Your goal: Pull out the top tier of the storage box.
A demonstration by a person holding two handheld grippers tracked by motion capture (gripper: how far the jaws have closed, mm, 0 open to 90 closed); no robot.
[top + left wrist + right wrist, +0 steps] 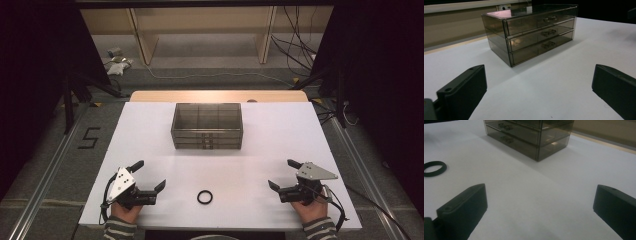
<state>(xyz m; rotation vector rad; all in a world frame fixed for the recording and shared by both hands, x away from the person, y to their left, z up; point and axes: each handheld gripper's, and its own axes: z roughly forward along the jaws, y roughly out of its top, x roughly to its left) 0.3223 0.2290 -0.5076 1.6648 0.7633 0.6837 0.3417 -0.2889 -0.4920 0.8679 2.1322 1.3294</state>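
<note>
The left hand-held gripper rests at the near left of the white desk, gripped from below by a hand in a striped sleeve. Its two black jaws stand wide apart with nothing but bare desk between them, as the left gripper view also shows. The right hand-held gripper sits at the near right of the desk in the person's other hand, its jaws likewise spread wide and holding nothing.

A black ring lies flat on the desk between the two hand-held grippers, somewhat closer to the left one and touched by neither. In the right gripper view the ring lies off to the left of the jaws and a little ahead of them.

Ahead of both hand-held grippers, well apart from them and toward the far side of the desk, stands a smoky transparent drawer box with three drawers stacked one above another, all pushed in. In the left gripper view the drawer box stands ahead and turned at an angle, its small handles facing the near side. In the right gripper view the drawer box stands ahead and slightly to the left.
</note>
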